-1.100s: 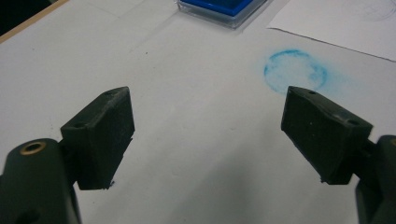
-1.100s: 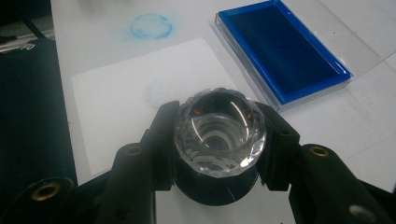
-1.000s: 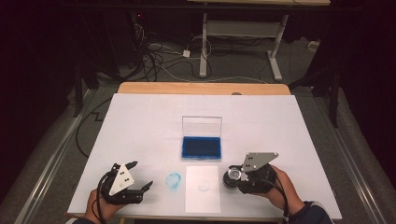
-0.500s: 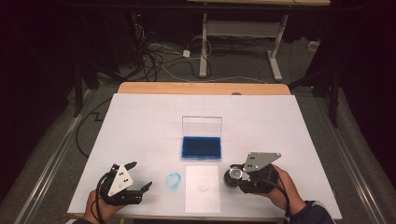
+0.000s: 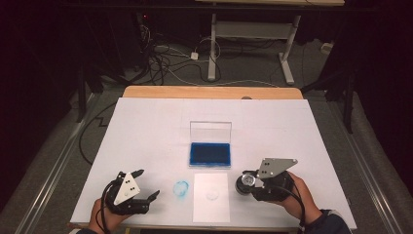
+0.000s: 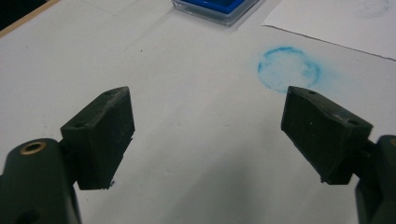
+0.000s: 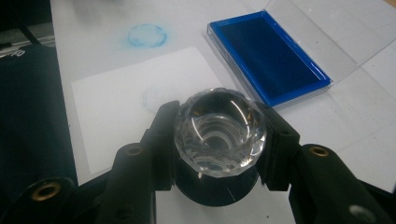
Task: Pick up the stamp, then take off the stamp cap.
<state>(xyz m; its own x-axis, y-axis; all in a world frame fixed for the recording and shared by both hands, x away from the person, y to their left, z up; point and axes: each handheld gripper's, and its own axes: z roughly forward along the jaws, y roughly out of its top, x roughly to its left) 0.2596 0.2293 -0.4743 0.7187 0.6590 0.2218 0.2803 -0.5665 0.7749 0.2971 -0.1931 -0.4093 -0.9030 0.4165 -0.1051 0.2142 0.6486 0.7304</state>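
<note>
We are gripping the stamp (image 7: 218,133) in our right claw (image 5: 249,181) — jaws clamping its clear knob — just right of the paper (image 5: 211,197). Our left claw (image 5: 147,184) is gaping wide, holding nothing, resting on the worktop (image 5: 146,131).

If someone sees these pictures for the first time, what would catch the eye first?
Probably the open blue ink pad in its clear case at the middle of the white table. Next, the clear faceted stamp clamped in the right gripper, beside a white paper sheet bearing a faint round print. A blue ring smudge marks the table near the open left gripper.
</note>
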